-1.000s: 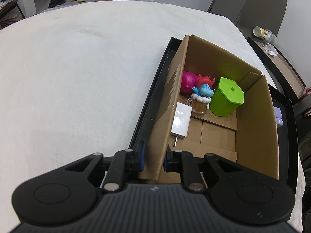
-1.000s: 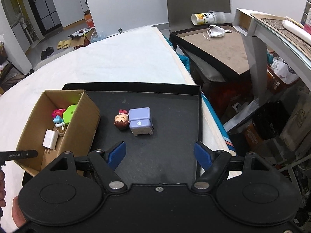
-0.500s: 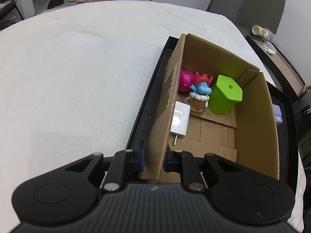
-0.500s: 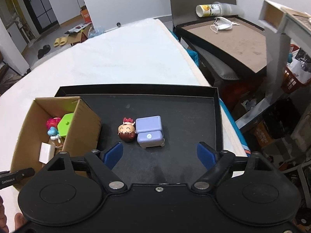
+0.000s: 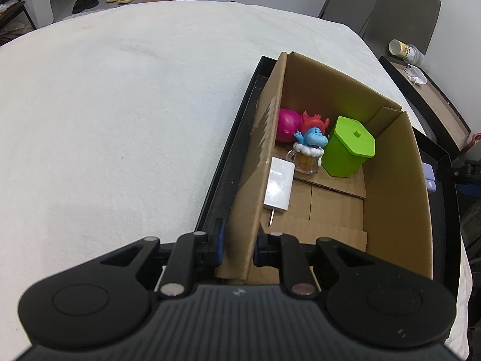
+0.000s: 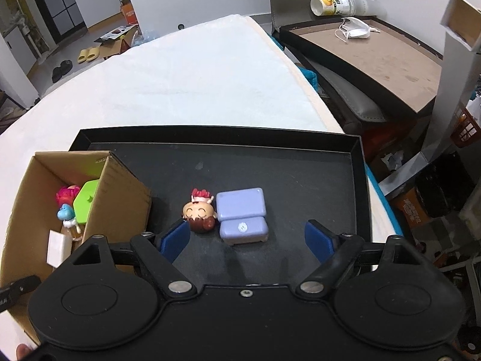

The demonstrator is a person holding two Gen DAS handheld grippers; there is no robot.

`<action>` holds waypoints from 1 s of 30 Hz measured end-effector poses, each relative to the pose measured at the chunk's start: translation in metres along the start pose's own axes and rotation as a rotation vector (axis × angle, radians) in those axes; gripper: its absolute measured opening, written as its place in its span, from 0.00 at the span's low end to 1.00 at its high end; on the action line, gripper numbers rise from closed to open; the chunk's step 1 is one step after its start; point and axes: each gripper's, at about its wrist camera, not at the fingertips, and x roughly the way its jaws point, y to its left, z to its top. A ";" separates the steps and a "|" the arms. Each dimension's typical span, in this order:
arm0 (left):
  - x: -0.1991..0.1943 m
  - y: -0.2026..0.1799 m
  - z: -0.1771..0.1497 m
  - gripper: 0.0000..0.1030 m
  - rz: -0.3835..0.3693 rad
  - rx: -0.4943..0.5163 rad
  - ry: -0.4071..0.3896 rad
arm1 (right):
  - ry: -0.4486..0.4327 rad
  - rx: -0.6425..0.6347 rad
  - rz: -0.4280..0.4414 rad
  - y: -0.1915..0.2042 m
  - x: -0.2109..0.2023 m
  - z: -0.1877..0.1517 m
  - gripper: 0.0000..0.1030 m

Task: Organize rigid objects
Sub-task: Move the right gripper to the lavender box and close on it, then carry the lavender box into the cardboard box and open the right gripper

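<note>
Right wrist view: my right gripper [image 6: 246,237] hangs above the black tray [image 6: 300,162] with its jaws spread wide and nothing between the pads. They have just been opening further as I came in over the tray. Two things lie loose on the tray floor, just ahead of my fingertips: a small doll head [image 6: 200,213] with a red tuft, toward eleven o'clock from the midpoint of my jaws, and a lilac toy armchair [image 6: 242,212] touching it on its three o'clock side, almost at twelve from me.

In the left wrist view my left gripper [image 5: 237,245] is pinched narrow on the near wall of the cardboard box [image 5: 390,198], one pad outside and one inside, steadying it. The box stands in the tray at its nine o'clock end. Inside it, toward the far end, are a magenta ball [image 5: 287,124], a blue figure in a mug [image 5: 309,149] and a green lidded tub [image 5: 348,147], clustered close together. A white charger [image 5: 278,185] lies against the wall I am gripping, nearer to me.

By my reckoning the sorting is well past halfway: four pieces are boxed and two are left out, as far as I can see. What is left is to close on the doll head or the armchair, carry it toward nine o'clock over the box wall, drop it, and repeat for the other.
</note>
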 end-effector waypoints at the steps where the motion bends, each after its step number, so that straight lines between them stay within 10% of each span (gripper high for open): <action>1: 0.000 0.000 0.000 0.16 -0.001 0.000 0.001 | -0.001 -0.005 -0.005 0.002 0.002 0.001 0.80; 30: -0.001 0.004 0.000 0.16 -0.015 0.009 -0.003 | 0.061 -0.045 -0.130 0.021 0.049 0.004 0.43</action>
